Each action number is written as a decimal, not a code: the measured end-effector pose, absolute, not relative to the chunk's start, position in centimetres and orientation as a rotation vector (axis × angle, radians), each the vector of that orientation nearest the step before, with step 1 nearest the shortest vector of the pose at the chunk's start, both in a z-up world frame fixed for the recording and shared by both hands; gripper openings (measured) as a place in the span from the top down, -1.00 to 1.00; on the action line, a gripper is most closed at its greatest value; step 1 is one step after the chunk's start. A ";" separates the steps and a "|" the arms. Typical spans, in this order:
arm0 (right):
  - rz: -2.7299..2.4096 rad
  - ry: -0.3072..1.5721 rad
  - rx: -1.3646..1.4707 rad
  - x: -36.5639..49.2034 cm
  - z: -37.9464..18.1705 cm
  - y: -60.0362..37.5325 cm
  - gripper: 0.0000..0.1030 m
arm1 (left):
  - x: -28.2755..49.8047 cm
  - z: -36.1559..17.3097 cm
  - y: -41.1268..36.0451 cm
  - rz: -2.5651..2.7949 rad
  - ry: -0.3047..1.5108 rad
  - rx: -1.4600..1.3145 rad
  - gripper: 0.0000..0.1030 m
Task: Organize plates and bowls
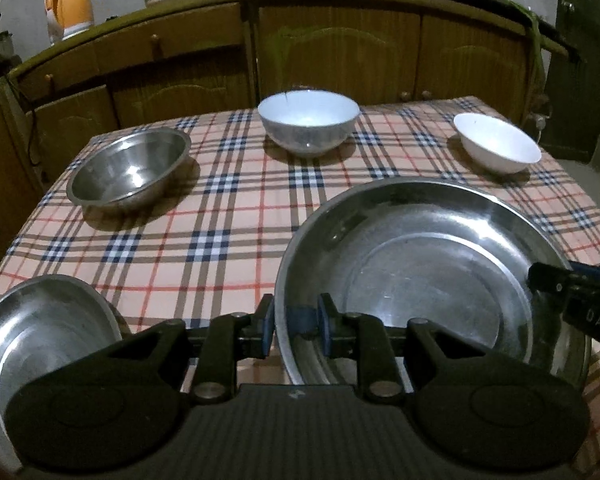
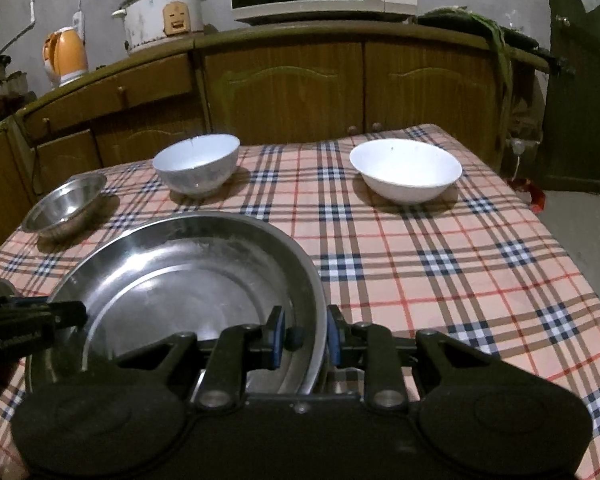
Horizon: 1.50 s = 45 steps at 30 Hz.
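We are gripping the large steel plate (image 1: 432, 264) from two sides – the left gripper (image 1: 296, 326) is pinching its near-left rim between the blue pads, and the right gripper (image 2: 304, 338) is clamping its near-right rim in the same way. The plate is sitting low over the checked tablecloth (image 1: 220, 232), at the near edge of the table; whether its base is already touching the cloth we cannot tell. Just left of the large plate, apart from it, a smaller steel plate (image 1: 40, 328) is lying at the near corner. Beyond the large plate, to its far left, a steel bowl (image 1: 128, 172) is standing; straight behind it a white-blue bowl (image 1: 308, 124); to its far right a shallow white bowl (image 1: 496, 144). All three are well apart from one another.

We are judging the step in hand as the placing of the large plate, probably as the base of a stack. The next move is calling for both pairs of jaws to part together – evenly, so the plate does not tip – and then for a reach toward the smaller plate.
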State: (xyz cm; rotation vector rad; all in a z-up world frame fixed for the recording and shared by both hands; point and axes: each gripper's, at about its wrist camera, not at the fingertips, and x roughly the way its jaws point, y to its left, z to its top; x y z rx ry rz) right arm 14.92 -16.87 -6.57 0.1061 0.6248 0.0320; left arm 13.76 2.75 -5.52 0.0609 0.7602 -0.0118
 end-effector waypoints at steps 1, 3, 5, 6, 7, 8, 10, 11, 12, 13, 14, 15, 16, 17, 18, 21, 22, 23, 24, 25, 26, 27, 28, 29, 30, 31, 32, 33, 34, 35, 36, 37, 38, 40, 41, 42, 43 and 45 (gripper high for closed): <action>0.031 0.629 0.105 15.0 -6.8 -16.9 0.44 | 13.8 -5.7 2.7 -0.011 0.764 0.062 0.55; 0.032 0.635 0.103 15.2 -7.1 -16.8 0.44 | 14.0 -6.0 2.8 -0.009 0.773 0.063 0.55; 0.034 0.641 0.095 15.2 -7.3 -16.7 0.44 | 14.1 -6.4 2.8 -0.008 0.780 0.058 0.55; 0.034 0.644 0.094 15.3 -7.5 -16.7 0.44 | 14.2 -6.5 2.8 -0.008 0.782 0.057 0.55; 0.033 0.648 0.094 15.4 -7.6 -16.7 0.44 | 14.2 -6.7 2.7 -0.007 0.784 0.058 0.54; 0.033 0.650 0.094 15.5 -7.8 -16.7 0.44 | 14.3 -6.9 2.7 -0.006 0.787 0.058 0.54; 0.031 0.646 0.084 15.5 -8.0 -16.6 0.44 | 14.4 -7.2 2.6 -0.007 0.792 0.057 0.53; 0.029 0.644 0.078 15.5 -8.0 -16.6 0.44 | 14.5 -7.3 2.6 -0.008 0.794 0.056 0.53; 0.027 0.644 0.075 15.6 -8.0 -16.6 0.44 | 14.6 -7.4 2.6 -0.009 0.797 0.055 0.53; 0.027 0.644 0.073 15.6 -8.1 -16.6 0.44 | 14.6 -7.5 2.6 -0.007 0.794 0.055 0.53; 0.027 0.644 0.065 15.6 -8.1 -16.5 0.44 | 14.6 -7.5 2.5 -0.006 0.790 0.055 0.53; 0.026 0.642 0.056 15.6 -8.2 -16.4 0.43 | 14.6 -7.5 2.5 -0.006 0.789 0.054 0.52; 0.027 0.642 0.051 15.6 -8.2 -16.4 0.42 | 14.7 -7.6 2.6 -0.005 0.791 0.051 0.52; 0.028 0.641 0.049 15.7 -8.2 -16.4 0.40 | 14.7 -7.6 2.6 -0.005 0.792 0.044 0.52; 0.031 0.640 0.049 15.7 -8.2 -16.3 0.36 | 14.8 -7.7 2.7 -0.005 0.795 0.038 0.52; 0.033 0.638 0.041 15.6 -8.1 -16.2 0.31 | 14.6 -7.9 2.6 0.001 0.788 0.036 0.52; 0.032 0.639 0.037 15.7 -8.1 -16.1 0.31 | 14.6 -7.9 2.6 0.003 0.785 0.033 0.52; 0.033 0.638 0.038 15.6 -8.1 -16.1 0.31 | 14.6 -8.0 2.6 0.004 0.786 0.028 0.52; 0.033 0.638 0.038 15.6 -8.1 -16.2 0.31 | 14.6 -8.1 2.7 0.005 0.789 0.024 0.52; 0.027 0.637 0.033 15.6 -8.1 -16.2 0.31 | 14.6 -8.1 2.7 0.006 0.788 0.021 0.48; 0.020 0.631 0.029 15.5 -8.0 -16.3 0.29 | 14.5 -8.0 2.8 0.007 0.778 0.018 0.46; 0.014 0.624 0.028 15.4 -7.8 -16.4 0.28 | 14.5 -7.9 2.9 0.011 0.776 0.018 0.46; 0.004 0.617 0.027 15.3 -7.6 -16.5 0.26 | 14.5 -7.8 2.9 0.013 0.776 0.016 0.45; -0.002 0.612 0.030 15.2 -7.4 -16.6 0.23 | 14.5 -7.7 3.0 0.013 0.778 0.011 0.45; -0.003 0.606 0.036 15.2 -7.2 -16.7 0.23 | 14.4 -7.6 3.1 0.014 0.778 0.009 0.45; 0.000 0.598 0.042 15.0 -6.8 -16.7 0.23 | 14.4 -7.5 3.1 0.016 0.779 0.010 0.42; 0.004 0.594 0.044 14.9 -6.6 -16.7 0.22 | 14.3 -7.3 3.1 0.019 0.780 0.011 0.39; 0.008 0.589 0.043 14.8 -6.3 -16.7 0.20 | 14.3 -7.0 3.2 0.023 0.779 0.010 0.28; 0.015 0.581 0.041 14.7 -6.0 -16.5 0.18 | 14.1 -6.7 3.3 0.025 0.771 0.005 0.17; 0.018 0.575 0.039 14.5 -5.7 -16.3 0.12 | 14.0 -6.4 3.4 0.025 0.764 0.001 0.15; 0.022 0.570 0.039 14.4 -5.4 -16.2 0.10 | 13.8 -6.1 3.5 0.023 0.757 0.000 0.15; 0.030 0.567 0.041 14.3 -5.1 -16.0 0.10 | 13.7 -5.8 3.5 0.022 0.754 0.002 0.14; 0.040 0.565 0.044 14.2 -4.8 -15.8 0.10 | 13.5 -5.5 3.6 0.023 0.751 0.004 0.13; 0.062 0.559 0.050 13.8 -4.2 -15.4 0.10 | 13.0 -4.7 3.8 0.024 0.739 0.000 0.05; 0.074 0.556 0.049 13.6 -3.9 -15.1 0.10 | 12.8 -4.4 3.9 0.025 0.733 -0.004 0.02; 0.085 0.555 0.050 13.5 -3.6 -14.8 0.09 | 12.6 -4.0 4.1 0.028 0.728 -0.006 -0.01; 0.095 0.553 0.052 13.3 -3.3 -14.5 0.08 | 12.3 -3.7 4.2 0.028 0.723 -0.007 -0.01; 0.113 0.550 0.055 13.0 -2.9 -13.9 0.07 | 11.8 -3.1 4.5 0.035 0.714 -0.004 -0.01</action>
